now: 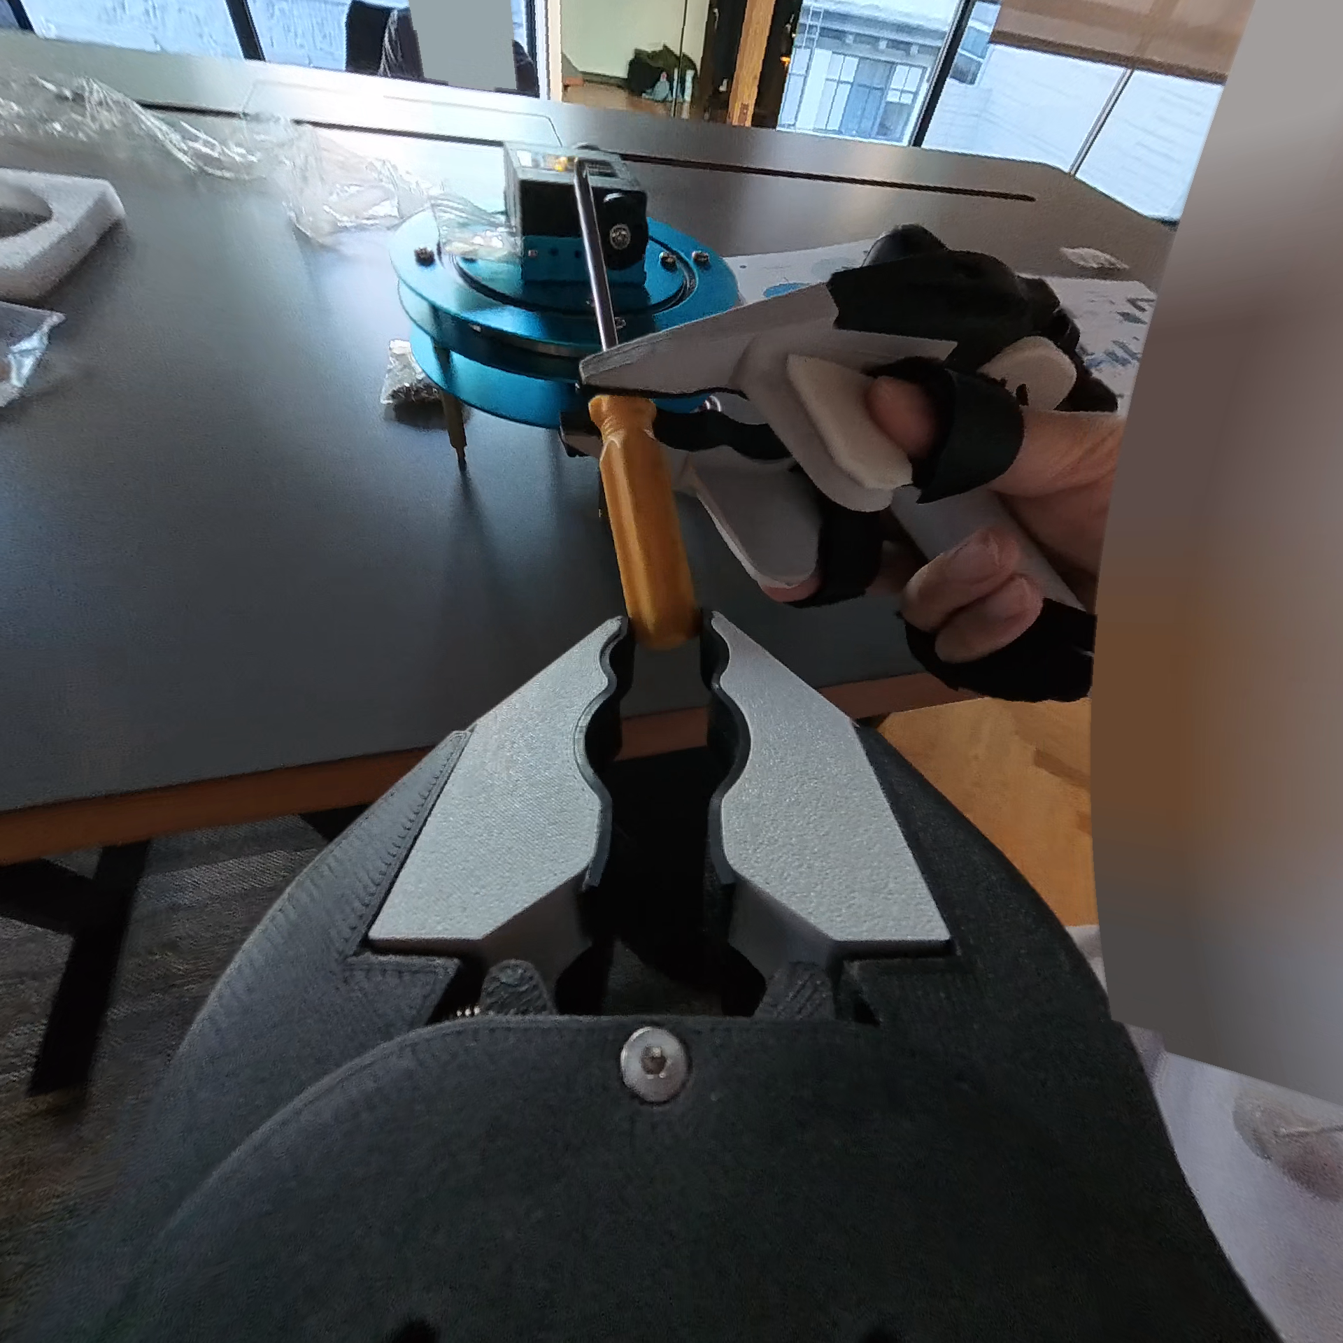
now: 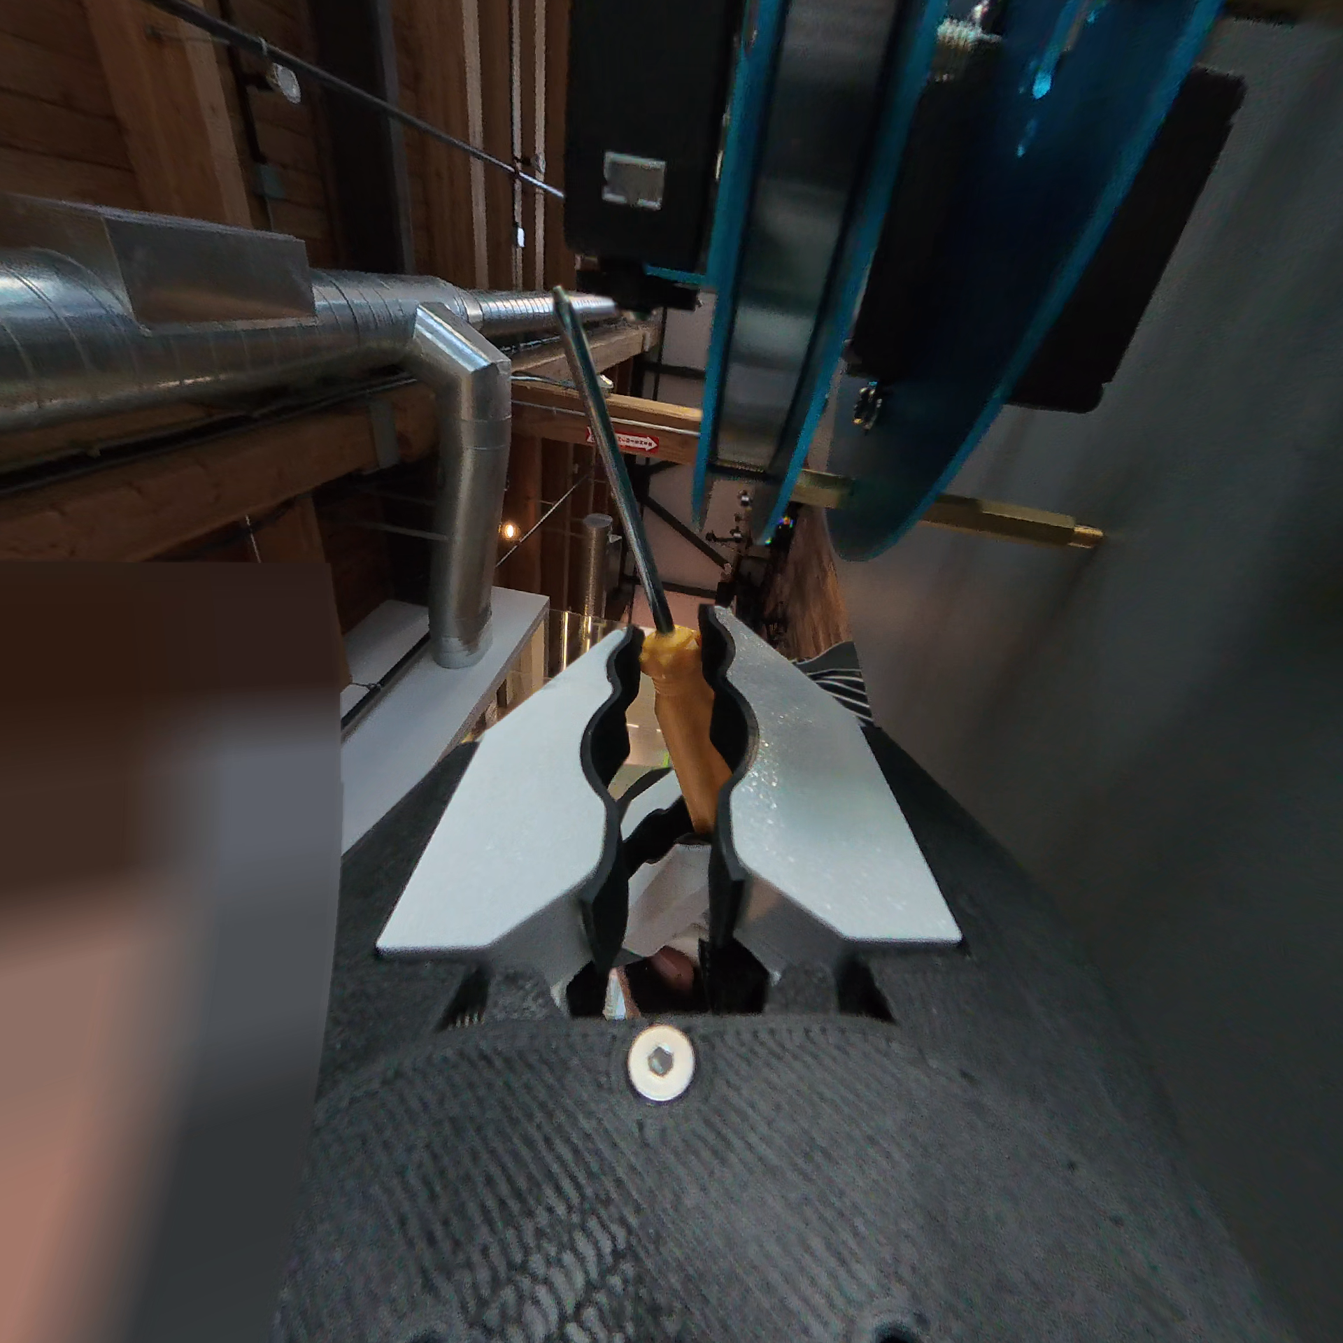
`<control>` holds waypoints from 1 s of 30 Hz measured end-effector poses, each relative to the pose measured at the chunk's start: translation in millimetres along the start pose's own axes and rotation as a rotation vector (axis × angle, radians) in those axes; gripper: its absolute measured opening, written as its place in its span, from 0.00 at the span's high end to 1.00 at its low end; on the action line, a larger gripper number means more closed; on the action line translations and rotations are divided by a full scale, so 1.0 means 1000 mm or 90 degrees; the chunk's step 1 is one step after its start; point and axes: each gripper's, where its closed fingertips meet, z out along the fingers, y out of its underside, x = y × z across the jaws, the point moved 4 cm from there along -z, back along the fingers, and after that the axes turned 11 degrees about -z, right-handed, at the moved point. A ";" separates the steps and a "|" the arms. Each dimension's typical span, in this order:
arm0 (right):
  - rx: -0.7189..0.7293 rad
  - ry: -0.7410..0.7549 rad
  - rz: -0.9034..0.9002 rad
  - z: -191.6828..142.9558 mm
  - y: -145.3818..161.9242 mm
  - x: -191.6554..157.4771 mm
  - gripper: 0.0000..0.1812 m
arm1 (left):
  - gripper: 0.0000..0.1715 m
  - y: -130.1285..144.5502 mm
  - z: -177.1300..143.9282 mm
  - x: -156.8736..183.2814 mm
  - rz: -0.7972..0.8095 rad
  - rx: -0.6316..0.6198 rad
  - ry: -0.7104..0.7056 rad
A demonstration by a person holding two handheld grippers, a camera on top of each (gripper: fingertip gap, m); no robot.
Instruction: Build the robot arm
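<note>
Screwdriver [image 1: 649,538] just in front of blue turntable [image 1: 559,320] on desk [image 1: 218,509]. Left gripper [image 1: 663,631] clamped on handle butt; right gripper [image 2: 672,639] clamped near shaft. Likely light, rigid, smooth handle.

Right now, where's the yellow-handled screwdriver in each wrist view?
Left wrist view: screwdriver at centre, butt of its handle pinched by the left claw, neck held by the right claw coming in from the right, shaft rising in front of the blue disc assembly.
Right wrist view: screwdriver at centre, handle between the fingers of the right claw, shaft pointing up-left.
Shared landmark: the blue disc assembly, upper right here.
</note>
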 end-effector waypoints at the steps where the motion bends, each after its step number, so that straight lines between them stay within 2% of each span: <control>1: -0.003 0.000 0.006 0.001 0.000 -0.001 0.92 | 0.91 0.000 0.000 0.000 -0.012 0.001 0.006; 4: -0.015 -0.012 0.030 0.003 0.003 -0.005 0.91 | 0.90 -0.002 -0.004 0.003 -0.032 0.002 0.032; 6: -0.022 -0.027 0.066 0.005 0.007 -0.008 0.92 | 0.81 -0.002 -0.004 0.003 -0.048 -0.006 0.041; 7: -0.020 -0.032 0.084 0.006 0.009 -0.008 0.92 | 0.82 -0.001 -0.005 0.004 -0.052 -0.015 0.053; 9: -0.022 -0.045 0.096 0.007 0.011 -0.009 0.92 | 0.91 0.000 -0.006 0.009 -0.069 -0.034 0.096; 12: -0.019 -0.047 0.093 0.007 0.012 -0.009 0.91 | 0.91 -0.002 -0.008 0.011 -0.107 -0.041 0.128; 14: -0.015 -0.044 0.090 0.006 0.010 -0.009 0.92 | 0.91 -0.005 -0.012 0.006 -0.117 -0.029 0.119; 19: -0.015 -0.038 0.109 0.009 0.010 -0.006 0.91 | 0.81 -0.011 -0.019 -0.005 0.013 0.003 0.007; 24: -0.013 -0.041 0.126 0.011 0.008 -0.004 0.91 | 0.83 -0.011 -0.021 -0.003 0.226 0.045 -0.099; 26: -0.011 -0.038 0.129 0.010 0.007 -0.003 0.91 | 0.84 -0.010 -0.020 -0.002 0.261 0.068 -0.119; 30: -0.016 -0.043 0.137 0.011 0.006 -0.004 0.91 | 0.88 -0.010 -0.017 -0.003 0.267 0.112 -0.129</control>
